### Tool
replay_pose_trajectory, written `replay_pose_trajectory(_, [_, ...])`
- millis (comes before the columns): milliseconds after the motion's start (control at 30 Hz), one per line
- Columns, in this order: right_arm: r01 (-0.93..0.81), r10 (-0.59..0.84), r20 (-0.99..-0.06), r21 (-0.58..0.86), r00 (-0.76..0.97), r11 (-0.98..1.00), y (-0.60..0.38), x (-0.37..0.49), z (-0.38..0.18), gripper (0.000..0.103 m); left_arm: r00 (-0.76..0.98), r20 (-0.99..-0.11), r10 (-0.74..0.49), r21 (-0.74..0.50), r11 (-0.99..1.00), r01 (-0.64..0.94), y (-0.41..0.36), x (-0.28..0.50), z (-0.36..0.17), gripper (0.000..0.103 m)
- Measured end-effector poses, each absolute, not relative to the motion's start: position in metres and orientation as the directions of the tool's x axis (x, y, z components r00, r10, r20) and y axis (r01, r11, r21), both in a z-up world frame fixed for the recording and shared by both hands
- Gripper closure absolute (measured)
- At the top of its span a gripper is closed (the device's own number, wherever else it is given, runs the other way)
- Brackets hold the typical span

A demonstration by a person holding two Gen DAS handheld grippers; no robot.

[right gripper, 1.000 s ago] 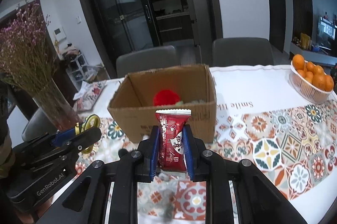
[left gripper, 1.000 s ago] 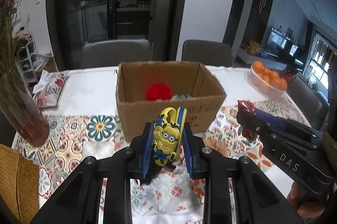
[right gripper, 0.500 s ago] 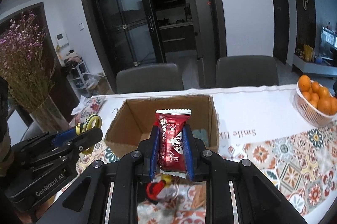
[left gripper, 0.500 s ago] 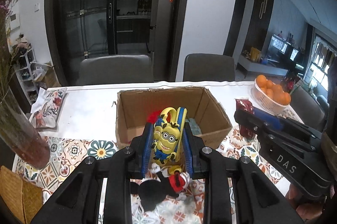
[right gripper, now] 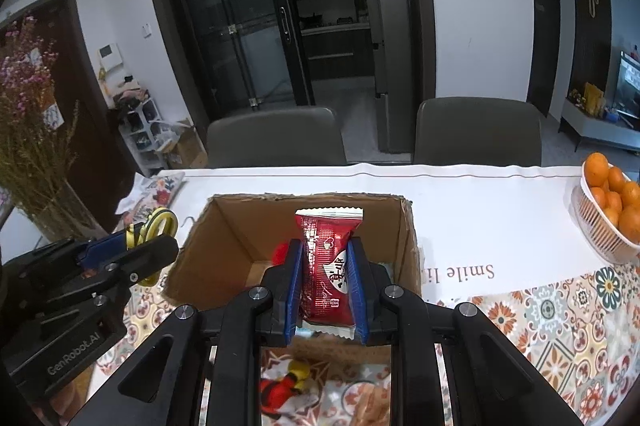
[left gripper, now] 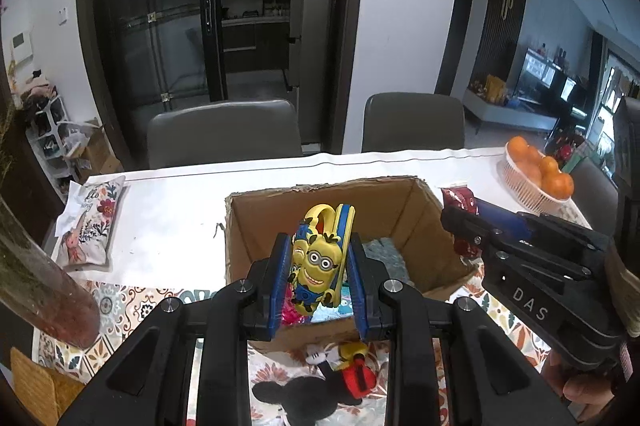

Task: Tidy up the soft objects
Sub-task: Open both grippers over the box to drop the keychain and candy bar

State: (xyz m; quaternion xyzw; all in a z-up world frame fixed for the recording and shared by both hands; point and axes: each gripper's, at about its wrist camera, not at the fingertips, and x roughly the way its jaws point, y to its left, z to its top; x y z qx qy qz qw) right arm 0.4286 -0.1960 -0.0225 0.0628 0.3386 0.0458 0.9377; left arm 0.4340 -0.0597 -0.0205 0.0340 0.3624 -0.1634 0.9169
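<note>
My left gripper [left gripper: 318, 258] is shut on a yellow Minion soft toy [left gripper: 320, 262] and holds it over the near edge of an open cardboard box [left gripper: 404, 209]. My right gripper [right gripper: 326, 278] is shut on a red snack packet [right gripper: 326, 266] and holds it above the same box [right gripper: 224, 238]. Inside the box I see a red fluffy thing [right gripper: 281, 252] and teal fabric [left gripper: 380, 254]. A Mickey Mouse plush [left gripper: 320, 390] lies on the tablecloth in front of the box, partly hidden by my fingers.
A vase of dried flowers [right gripper: 36, 161] stands at the left. A floral pouch [left gripper: 92, 226] lies on the white cloth at the left. A basket of oranges [right gripper: 612, 214] sits at the right. Two grey chairs [right gripper: 276, 137] stand behind the table.
Both grippers have risen and moved forward, from in front of the box's near wall to over it. The box interior and the Mickey plush below have come into view.
</note>
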Motion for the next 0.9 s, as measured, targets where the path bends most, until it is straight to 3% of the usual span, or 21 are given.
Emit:
replay_pose_trajectory(200, [-0.047,0.152,-0.67,0.172,0.727,0.984,-0.203,0.451,-0.031,0.076,0.635,-0.723,-0.272,-0.082,0.947,0.312,-0.062,0.462,-0.033,0.074])
replay_pose_trajectory(233, [-0.045,0.155,-0.675,0.178,0.721,0.983,-0.204,0.453,-0.033,0.071,0.633,-0.727,-0.267,-0.079,0.948,0.309,-0.063,0.464,-0.035,0.069])
replay_pose_trajectory(267, [-0.042,0.151,-0.676,0.175,0.722,0.984,-0.205,0.454,-0.033,0.065,0.634,-0.729,-0.258,-0.074,0.95,0.302,-0.063,0.466,-0.035,0.057])
replay_pose_trajectory(300, [-0.033,0.132,-0.674,0.158,0.726,0.987,-0.205,0.455,-0.032,0.052,0.638,-0.728,-0.25,-0.069,0.953,0.295,-0.062,0.468,-0.035,0.051])
replay_pose_trajectory(333, [-0.022,0.114,-0.674,0.144,0.73,0.989,-0.206,0.455,-0.032,0.047,0.647,-0.726,-0.236,-0.057,0.957,0.284,-0.062,0.468,-0.035,0.046])
replay_pose_trajectory(600, [0.026,0.075,-0.693,0.134,0.717,0.991,-0.217,0.45,-0.03,0.046,0.661,-0.724,-0.196,0.0,0.959,0.284,-0.061,0.455,-0.035,0.046])
replay_pose_trajectory(900, [0.045,0.042,-0.708,0.103,0.705,0.994,-0.221,0.424,-0.025,0.029,0.644,-0.745,-0.175,0.022,0.958,0.286,-0.055,0.428,-0.036,0.04])
